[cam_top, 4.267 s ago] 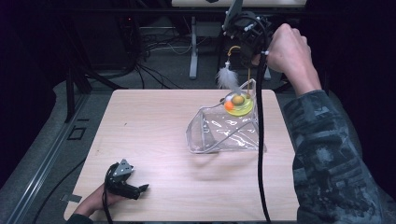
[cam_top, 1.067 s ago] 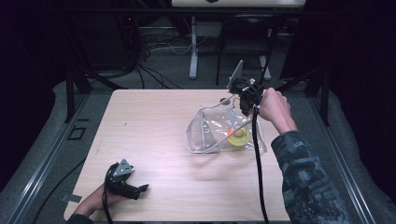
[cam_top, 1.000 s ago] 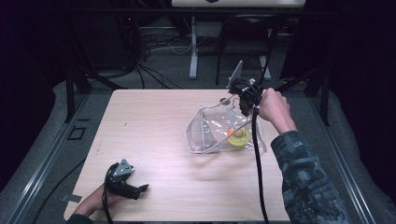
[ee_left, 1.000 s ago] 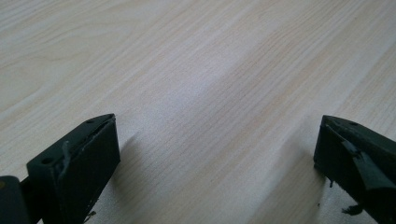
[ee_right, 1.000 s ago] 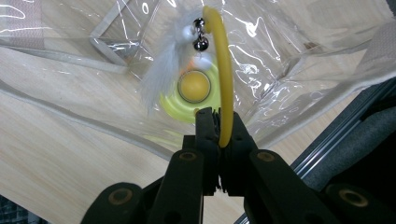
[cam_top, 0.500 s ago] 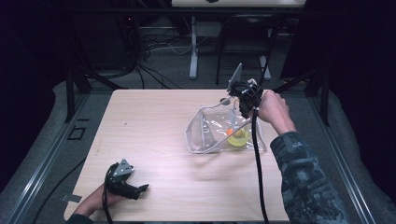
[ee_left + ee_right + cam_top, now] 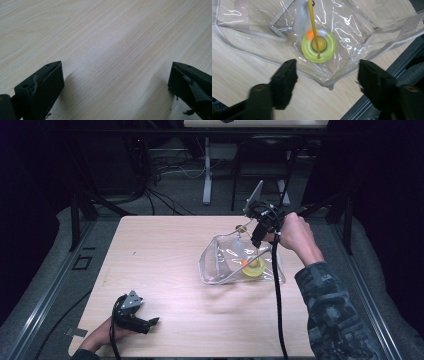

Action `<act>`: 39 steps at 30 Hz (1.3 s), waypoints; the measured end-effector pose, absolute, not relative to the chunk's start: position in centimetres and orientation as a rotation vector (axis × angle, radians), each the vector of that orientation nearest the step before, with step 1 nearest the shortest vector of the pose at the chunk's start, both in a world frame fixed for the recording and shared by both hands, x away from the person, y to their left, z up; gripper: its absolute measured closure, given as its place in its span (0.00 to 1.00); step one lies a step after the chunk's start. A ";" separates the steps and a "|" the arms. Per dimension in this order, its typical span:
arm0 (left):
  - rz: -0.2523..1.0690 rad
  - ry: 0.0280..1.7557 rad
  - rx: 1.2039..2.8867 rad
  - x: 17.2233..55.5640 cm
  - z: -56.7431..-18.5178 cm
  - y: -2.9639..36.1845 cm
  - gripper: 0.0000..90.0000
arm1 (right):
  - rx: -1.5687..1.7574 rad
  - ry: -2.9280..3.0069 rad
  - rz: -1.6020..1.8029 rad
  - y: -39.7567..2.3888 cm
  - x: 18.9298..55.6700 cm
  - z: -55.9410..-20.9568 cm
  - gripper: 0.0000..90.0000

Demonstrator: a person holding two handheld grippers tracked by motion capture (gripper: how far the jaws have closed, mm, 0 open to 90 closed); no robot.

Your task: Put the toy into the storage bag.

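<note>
Unlabelled clear bag (image 7: 220,265) beneath right gripper (image 7: 256,236), fingers just opening, empty; left gripper (image 7: 150,324) open.

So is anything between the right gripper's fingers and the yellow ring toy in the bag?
Nothing visible: the right gripper hangs open above the clear bag, and the yellow ring toy lies inside, directly below.

Left gripper (image 7: 115,82): jaws wide apart, nothing between them. Beneath lies a bare, pale wood-grain table (image 7: 107,37). Jaw tips seem to rest on it; contact unclear.
</note>
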State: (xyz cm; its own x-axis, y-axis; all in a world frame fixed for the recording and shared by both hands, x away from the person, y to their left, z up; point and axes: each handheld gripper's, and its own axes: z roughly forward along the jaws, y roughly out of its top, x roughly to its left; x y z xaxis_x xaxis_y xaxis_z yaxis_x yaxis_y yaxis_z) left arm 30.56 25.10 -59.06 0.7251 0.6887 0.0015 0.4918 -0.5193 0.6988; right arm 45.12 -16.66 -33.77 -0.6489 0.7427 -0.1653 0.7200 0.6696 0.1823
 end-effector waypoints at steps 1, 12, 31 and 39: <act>0.364 0.889 2.228 30.6 -59.1 25.1 0.00 | 1.178 2.655 0.153 -16.7 45.0 -33.6 0.27; 0.364 0.890 2.227 30.5 -59.1 25.1 0.00 | 1.213 2.625 0.246 -18.9 43.0 -32.9 0.00; 0.376 0.892 2.222 30.5 -59.1 25.1 0.00 | 1.270 2.597 0.323 -22.8 38.3 -36.5 0.00; 0.375 0.893 2.220 30.5 -59.1 25.0 0.00 | 1.286 2.606 0.323 -23.4 35.9 -39.8 0.00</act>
